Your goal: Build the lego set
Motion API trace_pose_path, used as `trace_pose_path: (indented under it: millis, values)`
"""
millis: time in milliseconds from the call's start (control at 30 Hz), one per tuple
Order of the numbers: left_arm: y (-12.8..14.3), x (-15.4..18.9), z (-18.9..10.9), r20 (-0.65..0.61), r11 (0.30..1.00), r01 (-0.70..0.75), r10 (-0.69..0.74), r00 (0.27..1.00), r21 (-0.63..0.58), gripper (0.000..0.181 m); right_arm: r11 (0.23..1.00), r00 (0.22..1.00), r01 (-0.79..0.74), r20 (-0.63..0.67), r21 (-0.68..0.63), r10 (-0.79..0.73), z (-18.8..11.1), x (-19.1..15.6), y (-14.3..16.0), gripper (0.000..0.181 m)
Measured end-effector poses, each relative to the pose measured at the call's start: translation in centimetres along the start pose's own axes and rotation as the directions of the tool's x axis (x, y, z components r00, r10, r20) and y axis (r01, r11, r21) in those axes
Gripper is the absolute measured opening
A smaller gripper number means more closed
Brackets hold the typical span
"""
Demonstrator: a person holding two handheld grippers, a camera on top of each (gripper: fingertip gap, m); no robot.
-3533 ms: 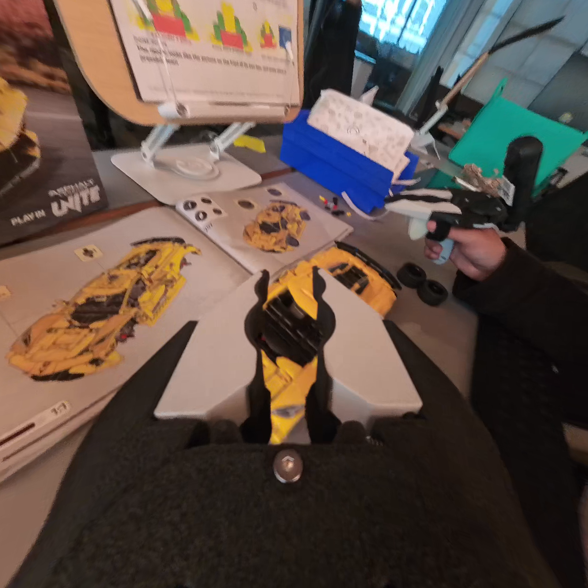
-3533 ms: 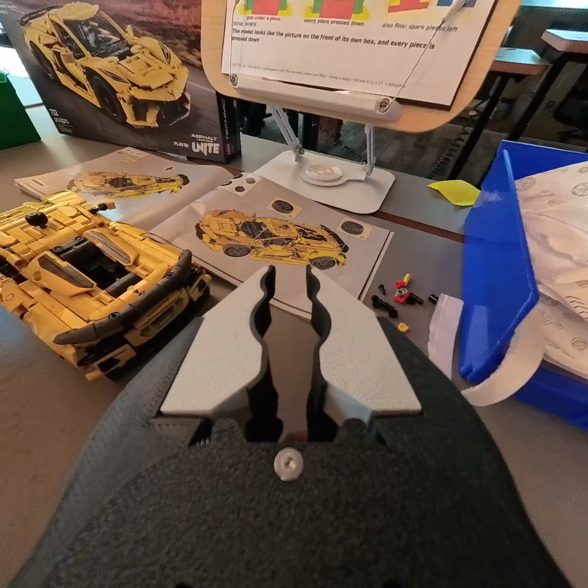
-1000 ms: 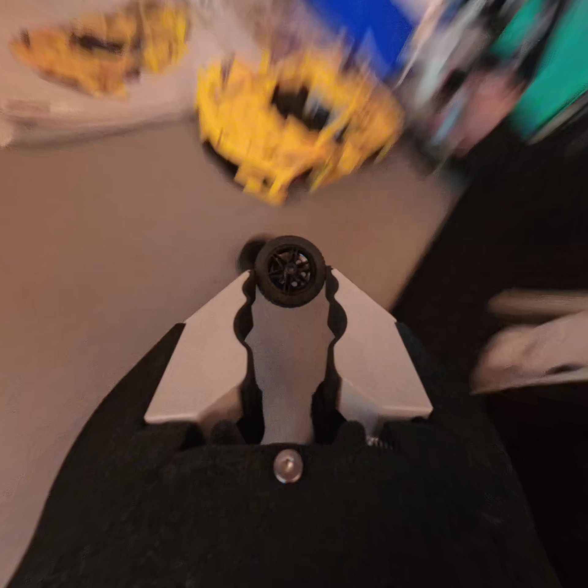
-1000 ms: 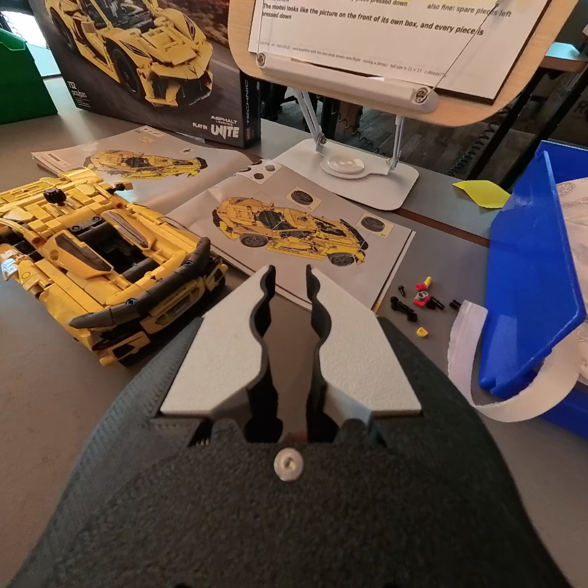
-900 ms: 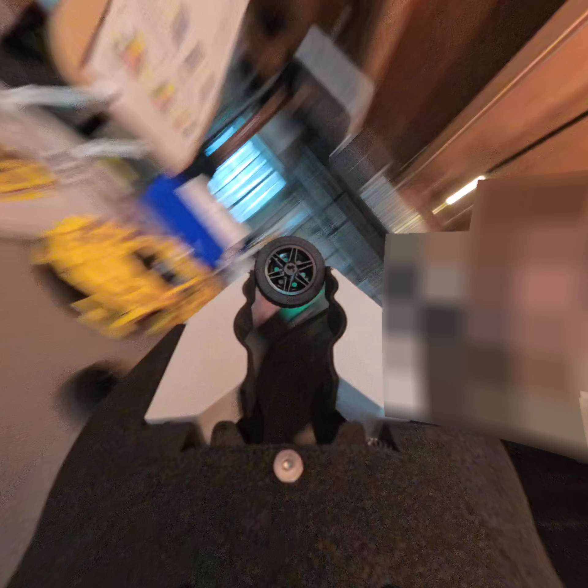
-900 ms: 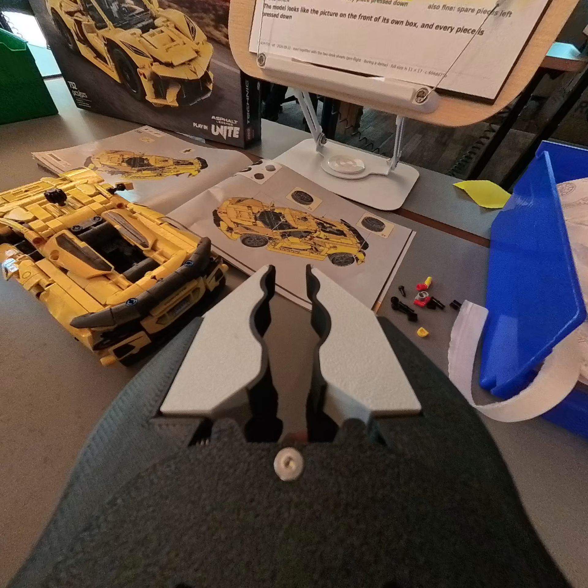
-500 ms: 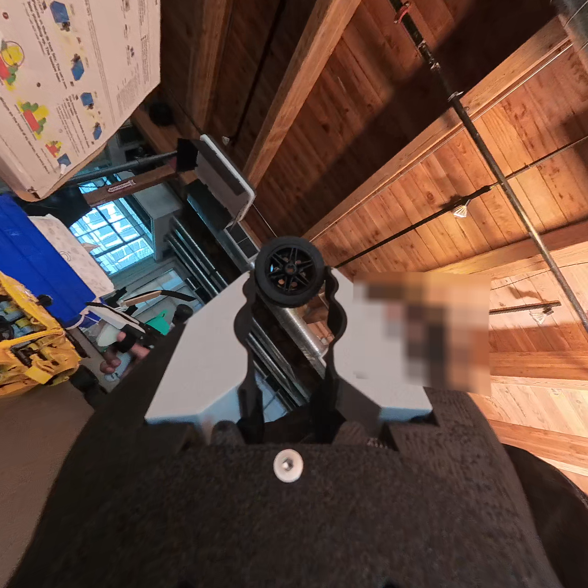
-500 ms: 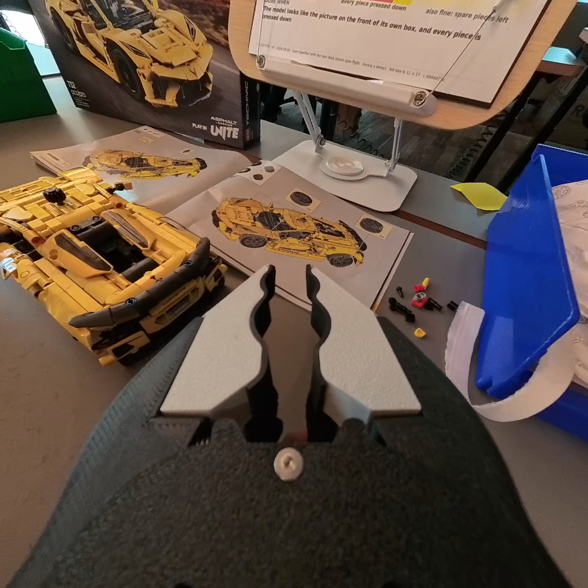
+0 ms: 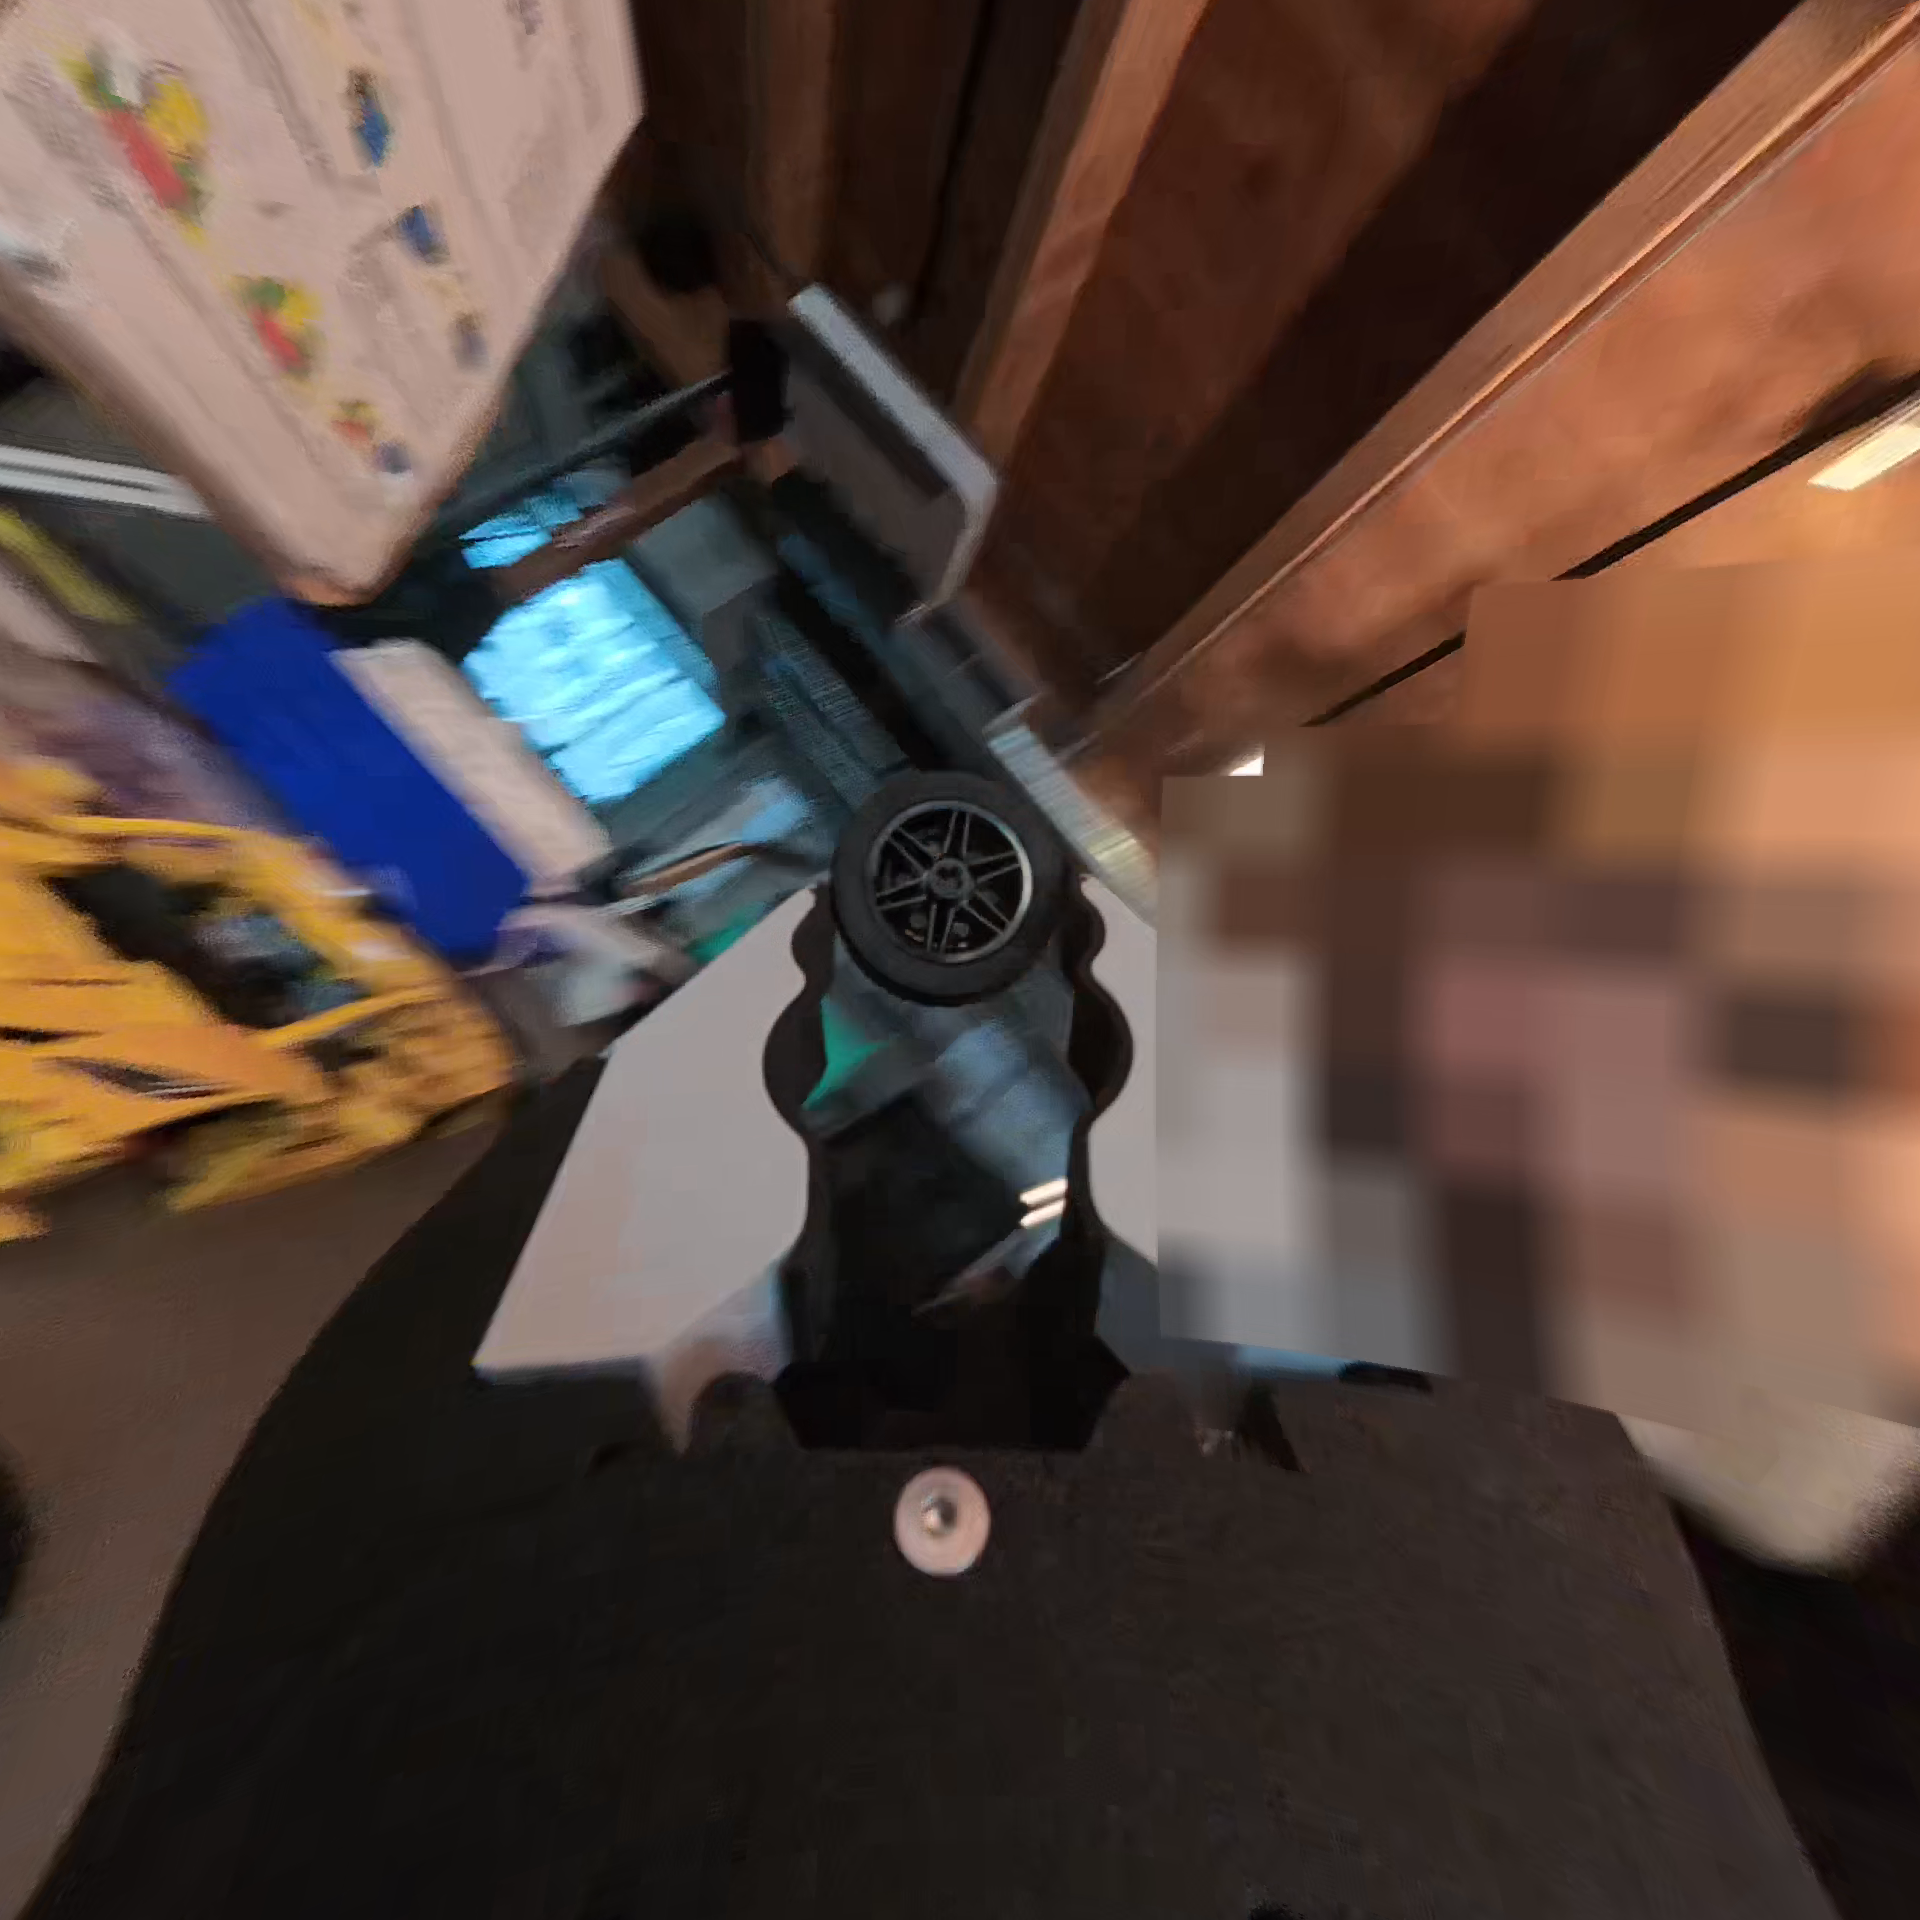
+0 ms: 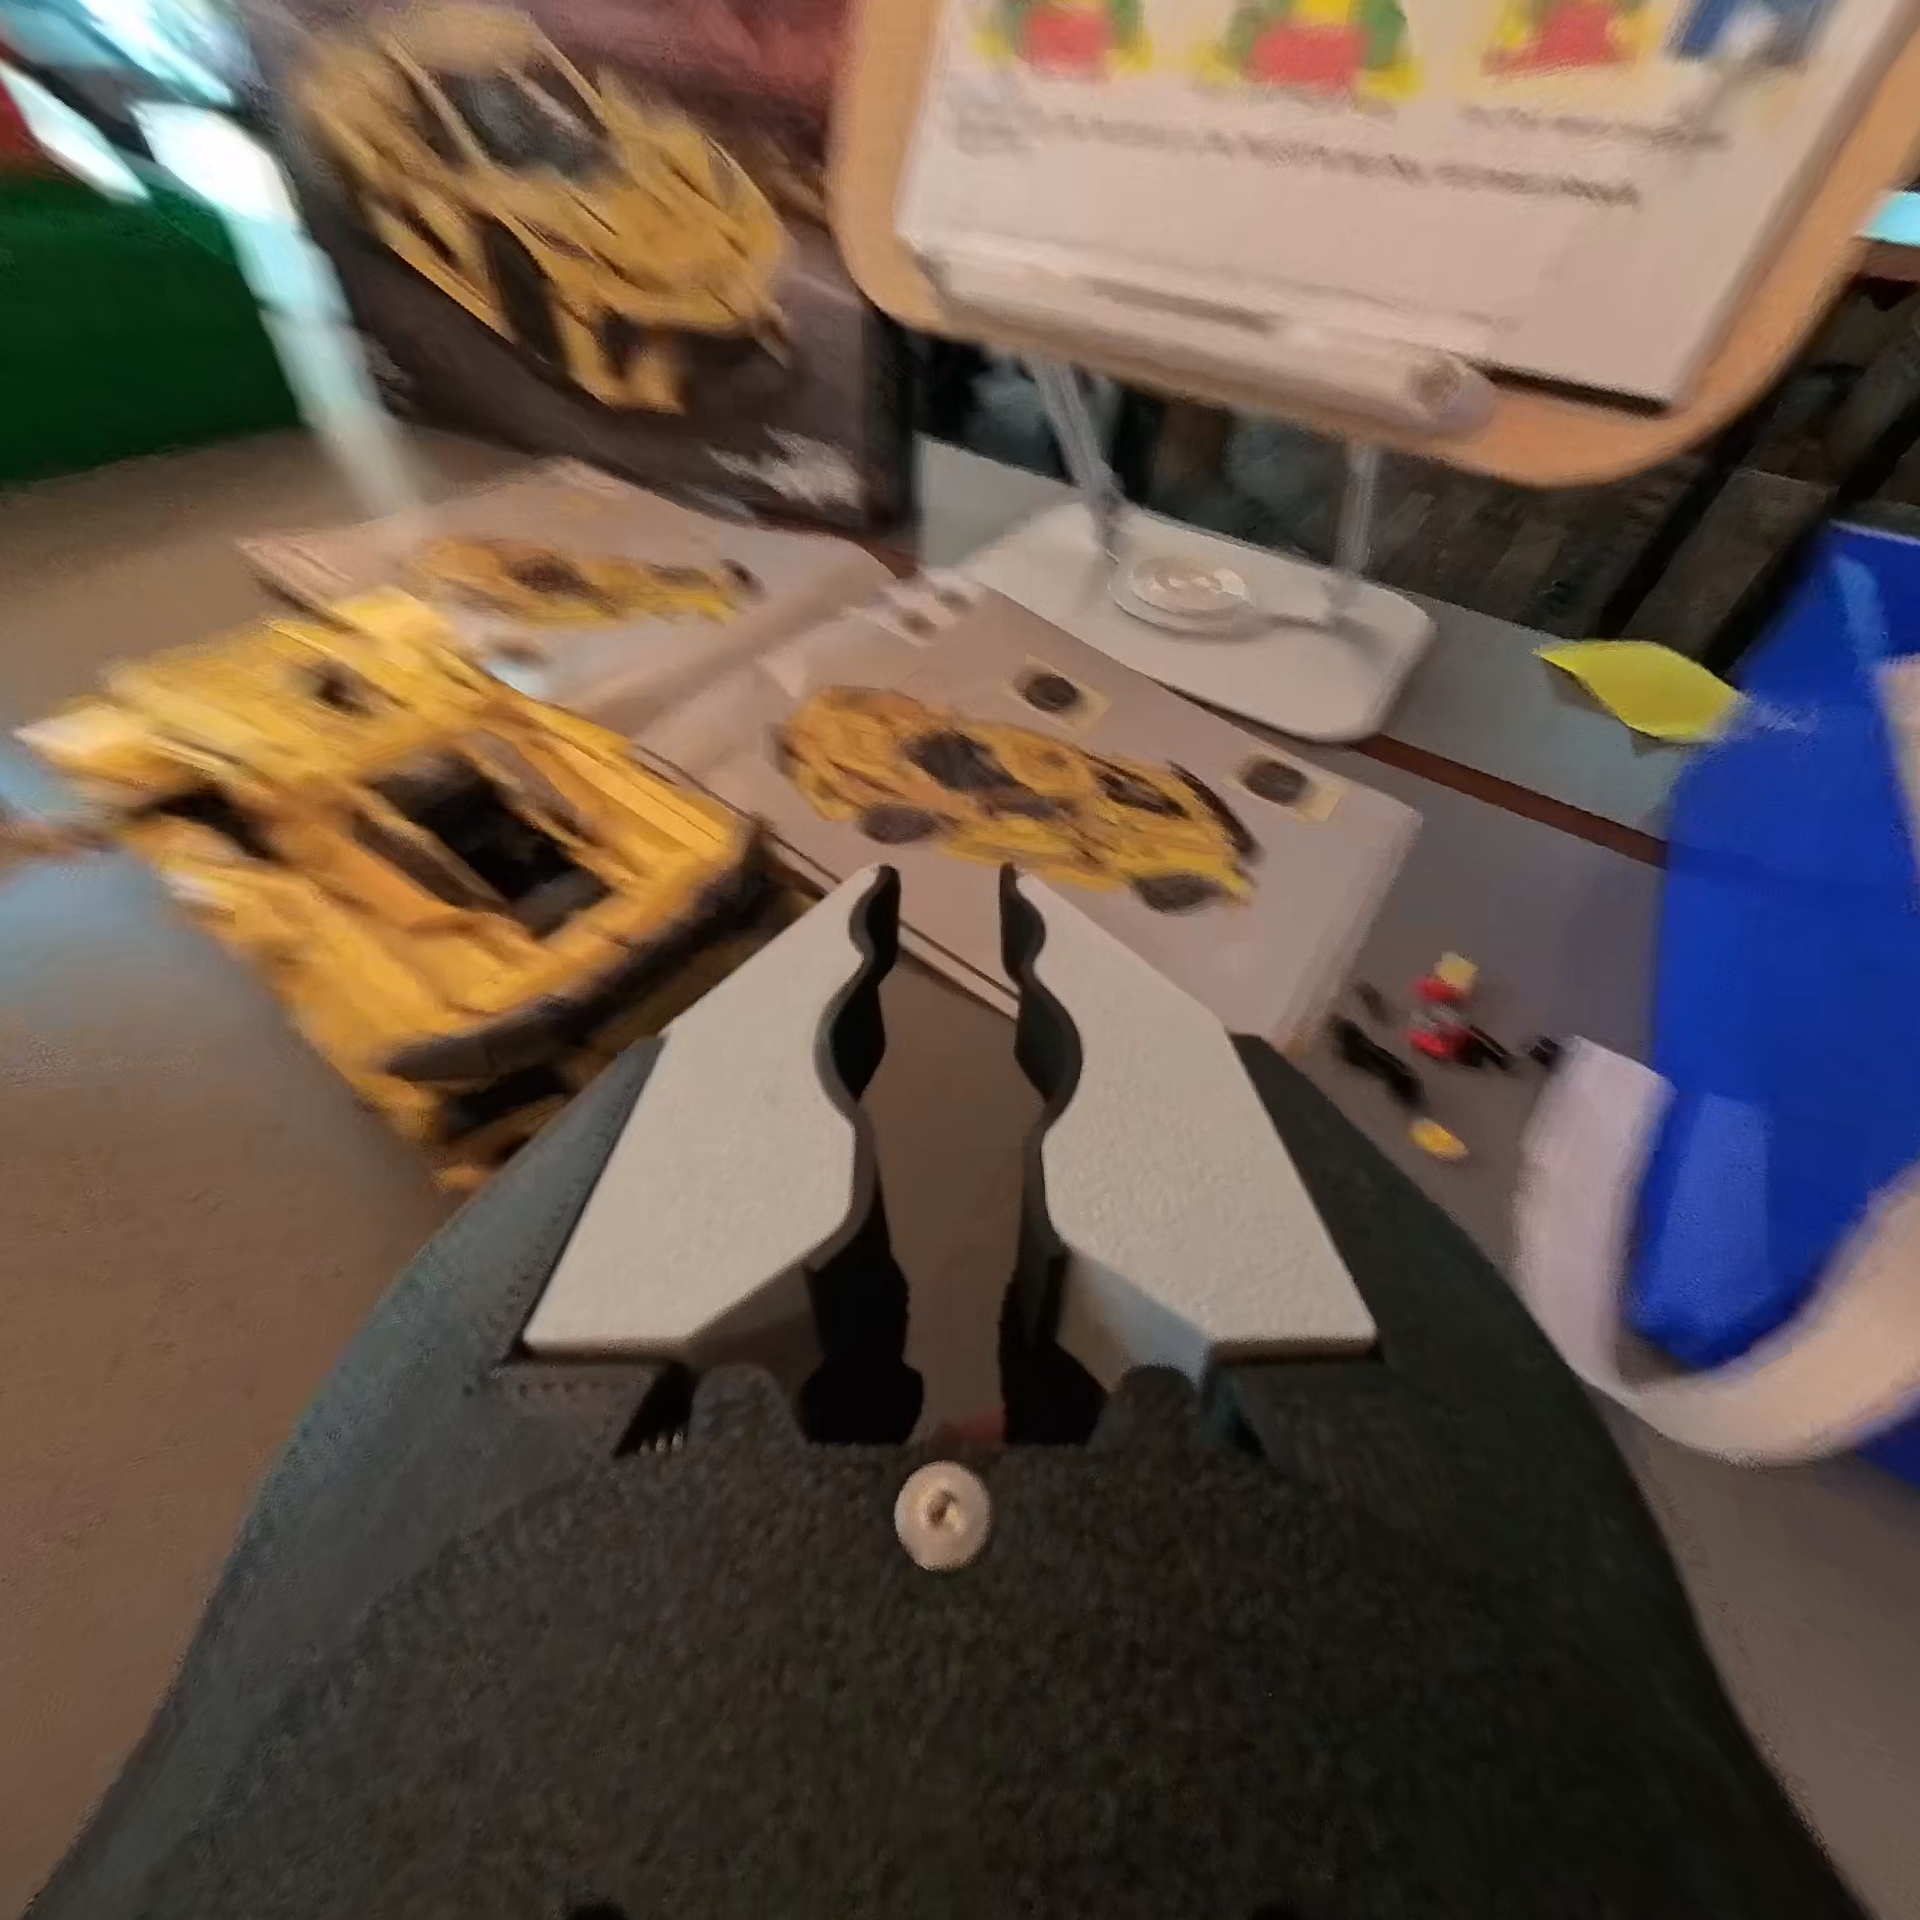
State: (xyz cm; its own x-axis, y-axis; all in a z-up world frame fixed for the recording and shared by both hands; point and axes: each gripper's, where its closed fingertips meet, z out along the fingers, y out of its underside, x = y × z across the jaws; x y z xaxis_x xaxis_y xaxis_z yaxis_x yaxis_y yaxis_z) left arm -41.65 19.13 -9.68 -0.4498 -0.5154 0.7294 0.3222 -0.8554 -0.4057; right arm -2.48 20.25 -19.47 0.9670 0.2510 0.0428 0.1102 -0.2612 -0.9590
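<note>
The left gripper (image 9: 948, 894) was clamped on a black spoked wheel (image 9: 945, 885) at its fingertips, raised and tilted toward wooden ceiling beams, the blurred yellow car model (image 9: 197, 997) low at left. The right gripper (image 10: 940, 904) hung empty, jaws slightly parted, above the table (image 10: 156, 1299), with the car model (image 10: 405, 873) ahead-left, instruction booklet (image 10: 1049, 800) ahead, blue bin (image 10: 1797, 935) right.
</note>
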Motion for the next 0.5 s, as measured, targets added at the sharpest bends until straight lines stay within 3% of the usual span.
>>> trace_pose_path:
  millis: [67,133,200,267,367,433,500]
  values:
    - [2.4,-2.4,1.1,0.226,0.939,-0.273,0.318,0.921,-0.207,0.045,0.985,0.964,-0.135,0.246,0.111,0.105,-1.2,-5.0,-4.0,0.020]
    - [4.7,-4.1,1.9,0.293,0.741,-0.482,0.644,0.707,-0.468,0.045,0.976,0.835,-0.204,0.535,0.081,0.130,-2.6,-12.2,-7.0,0.025]
    - [6.3,-5.1,2.5,0.236,0.502,-0.577,0.848,0.474,-0.645,0.045,0.984,0.701,-0.176,0.696,-0.041,0.154,-3.2,-18.7,-7.2,0.036]
    - [7.3,-5.7,2.8,0.162,0.311,-0.604,0.944,0.289,-0.734,0.045,0.980,0.582,-0.151,0.790,-0.126,0.191,-3.5,-23.7,-6.6,0.044]
    - [8.6,-6.4,3.0,0.032,0.068,-0.585,0.997,0.072,-0.808,0.045,0.955,0.487,-0.195,0.823,-0.222,0.291,-2.4,-27.6,-5.2,0.043]
    - [9.3,-6.6,3.2,-0.035,-0.036,-0.566,0.999,-0.013,-0.823,0.045,0.923,0.455,-0.250,0.806,-0.293,0.379,-1.3,-28.6,-4.3,0.041]
    - [9.9,-6.7,3.5,-0.070,-0.090,-0.566,0.996,-0.057,-0.819,0.045,0.900,0.440,-0.281,0.789,-0.333,0.429,-0.5,-29.3,-3.6,0.039]
